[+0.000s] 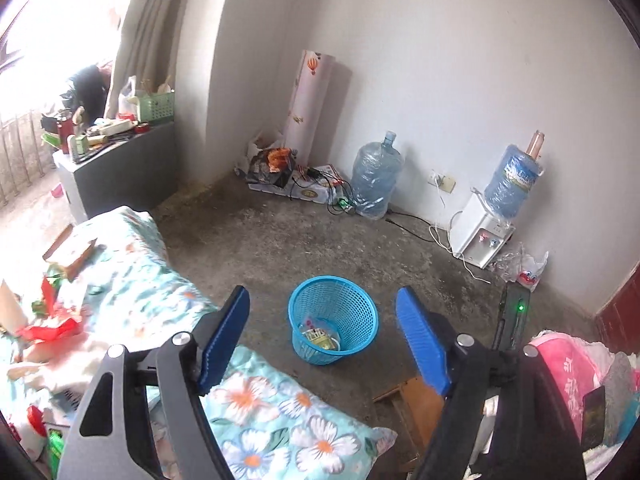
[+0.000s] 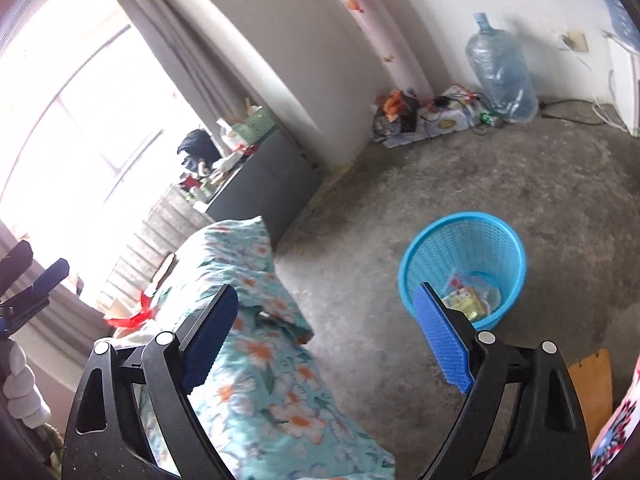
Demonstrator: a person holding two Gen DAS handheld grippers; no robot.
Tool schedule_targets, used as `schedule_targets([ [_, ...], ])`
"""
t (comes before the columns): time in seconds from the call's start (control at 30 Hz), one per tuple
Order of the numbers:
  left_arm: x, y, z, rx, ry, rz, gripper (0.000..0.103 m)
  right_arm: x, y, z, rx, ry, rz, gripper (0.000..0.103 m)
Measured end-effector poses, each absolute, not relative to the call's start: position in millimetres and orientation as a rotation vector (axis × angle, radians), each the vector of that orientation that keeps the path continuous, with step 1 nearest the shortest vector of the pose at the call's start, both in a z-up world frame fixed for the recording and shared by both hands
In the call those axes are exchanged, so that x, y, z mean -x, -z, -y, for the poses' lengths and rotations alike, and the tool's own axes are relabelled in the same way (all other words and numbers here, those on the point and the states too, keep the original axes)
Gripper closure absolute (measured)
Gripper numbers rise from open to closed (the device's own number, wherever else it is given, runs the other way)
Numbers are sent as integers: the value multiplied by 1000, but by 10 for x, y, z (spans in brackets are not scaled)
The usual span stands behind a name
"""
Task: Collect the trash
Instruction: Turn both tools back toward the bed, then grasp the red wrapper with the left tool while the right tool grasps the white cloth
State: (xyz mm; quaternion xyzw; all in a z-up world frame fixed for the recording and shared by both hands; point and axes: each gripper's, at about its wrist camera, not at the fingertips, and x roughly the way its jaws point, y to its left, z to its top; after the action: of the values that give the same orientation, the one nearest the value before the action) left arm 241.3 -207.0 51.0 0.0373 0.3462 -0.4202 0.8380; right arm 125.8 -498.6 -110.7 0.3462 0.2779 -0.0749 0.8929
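Red wrappers (image 1: 52,326) lie at the bed's left edge w/ the blue basket (image 1: 333,319) on the floor beside it, so a carried scrap may miss the rim, both left gripper (image 1: 322,344) & right gripper (image 2: 322,338) being spread & empty; only the left view shows the water dispenser (image 1: 482,240).
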Motion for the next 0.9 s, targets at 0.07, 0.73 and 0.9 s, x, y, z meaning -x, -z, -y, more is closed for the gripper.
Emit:
schedule_targets([
  [0.07,-2327,-632,1752,-63,843,-710,26,-1283,1009,4853,-704,93,-584,18],
  [0.73,-2282,-904,-774,196,378,-666,24,-2016,753,3574,-703,-344,-783,18],
  [0.9,-2659,-857,-362,32,432,-667,24,-2304,935,3423,-846,-421,-866,19],
])
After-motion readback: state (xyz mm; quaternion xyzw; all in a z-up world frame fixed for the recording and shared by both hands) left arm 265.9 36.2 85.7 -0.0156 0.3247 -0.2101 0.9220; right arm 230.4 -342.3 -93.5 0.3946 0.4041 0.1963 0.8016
